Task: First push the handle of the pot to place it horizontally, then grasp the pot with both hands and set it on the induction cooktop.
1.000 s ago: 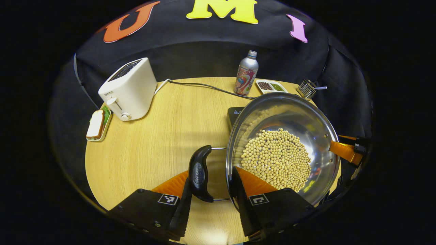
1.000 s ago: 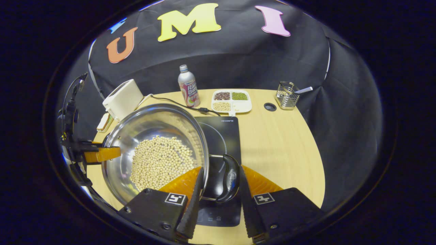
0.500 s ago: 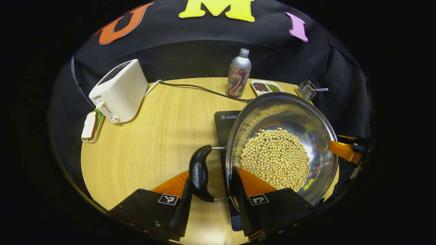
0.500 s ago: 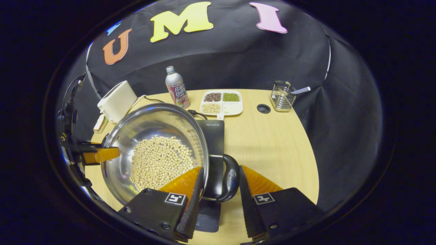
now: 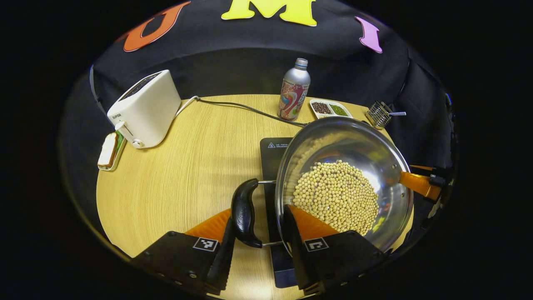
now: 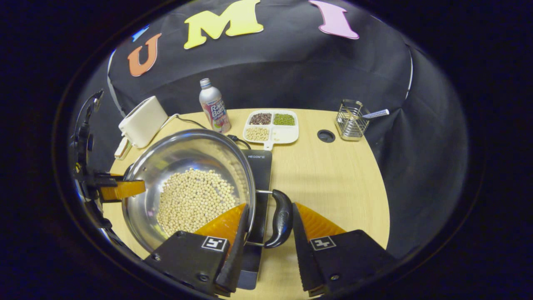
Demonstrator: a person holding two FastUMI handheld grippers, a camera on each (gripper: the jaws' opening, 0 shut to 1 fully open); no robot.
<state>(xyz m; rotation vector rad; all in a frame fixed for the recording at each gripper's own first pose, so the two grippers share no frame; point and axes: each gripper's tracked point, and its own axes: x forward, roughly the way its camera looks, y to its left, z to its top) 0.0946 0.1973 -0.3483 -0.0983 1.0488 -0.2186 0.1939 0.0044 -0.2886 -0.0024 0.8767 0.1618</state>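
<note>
My left gripper (image 5: 257,241) clamps the black left handle (image 5: 243,212) of the shiny steel pot (image 5: 366,146), which is full of pale round beans (image 5: 335,196). My right gripper (image 6: 266,246) closes round the black right handle (image 6: 281,217), one finger inside the rim. The pot sits over the black induction cooktop (image 6: 259,162) (contact unclear) on the round wooden worktop (image 5: 183,166). White toaster (image 5: 143,109) far left, silver bottle (image 6: 214,106) at back.

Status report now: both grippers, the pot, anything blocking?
Left gripper and right gripper each straddle a pot handle. Pot of beans held over cooktop. Nothing on the cooktop that I can see.
</note>
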